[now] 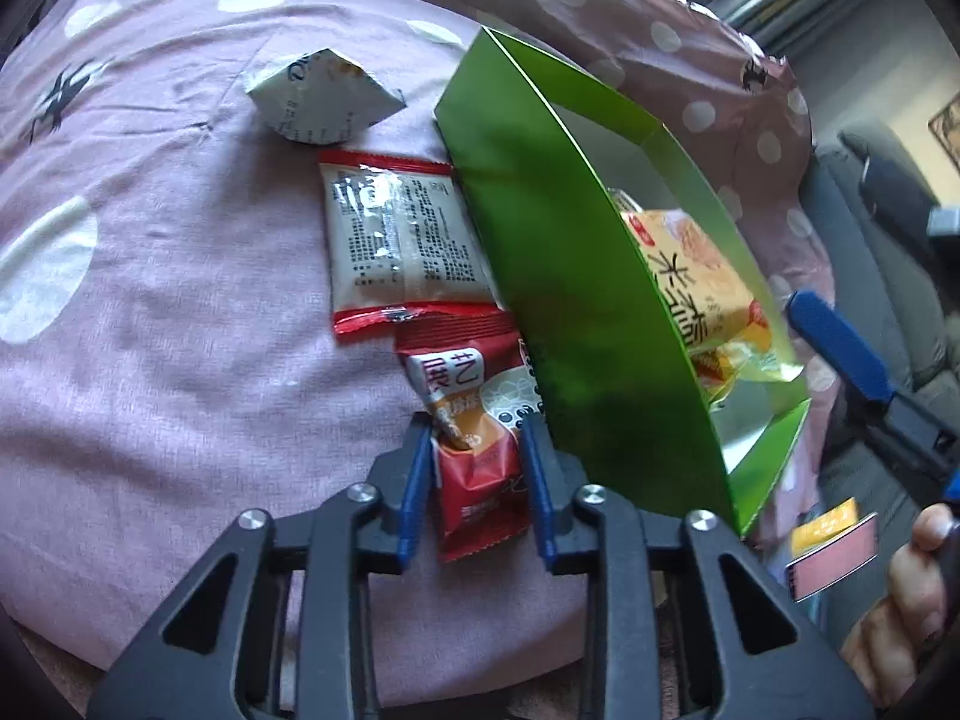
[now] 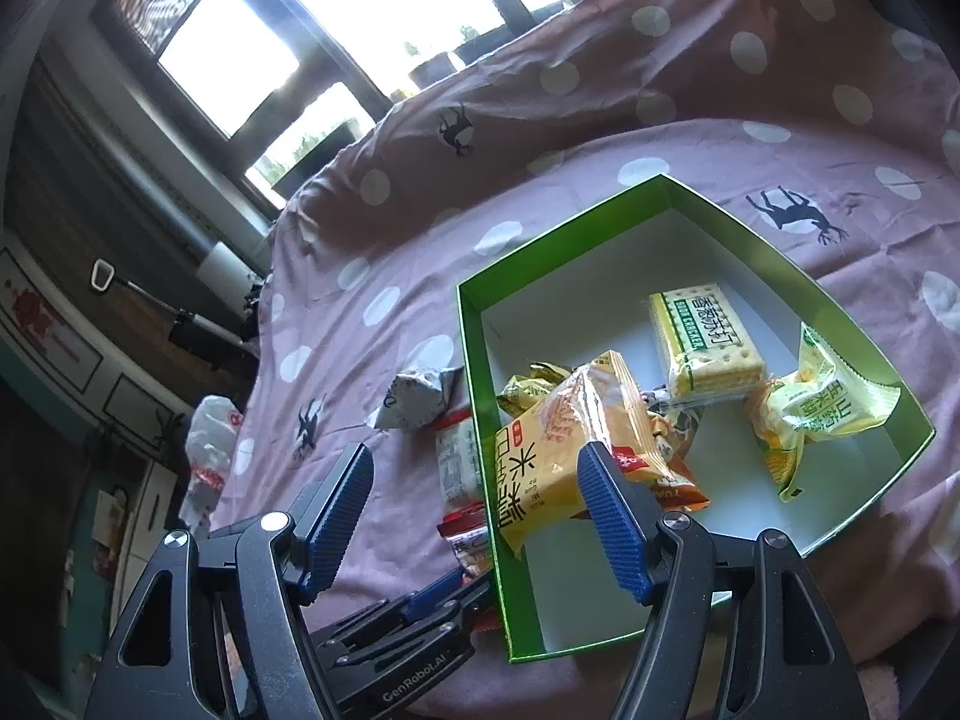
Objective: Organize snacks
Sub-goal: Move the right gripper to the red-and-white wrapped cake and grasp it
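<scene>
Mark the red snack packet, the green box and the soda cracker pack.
red snack packet (image 1: 480, 474), left wrist view, middle of wrapper.
green box (image 2: 474, 360), right wrist view, left wall.
soda cracker pack (image 2: 702, 330), right wrist view, top face.

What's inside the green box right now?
Green box holds an orange rice-snack pack, a cracker pack, a yellow-green packet; more wrappers underneath, partly covered.

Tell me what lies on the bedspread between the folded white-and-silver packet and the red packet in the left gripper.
One snack: a flat white packet with red ends, seen best in the left wrist view. It lies between the folded packet and the red packet that the left gripper grips.
</scene>
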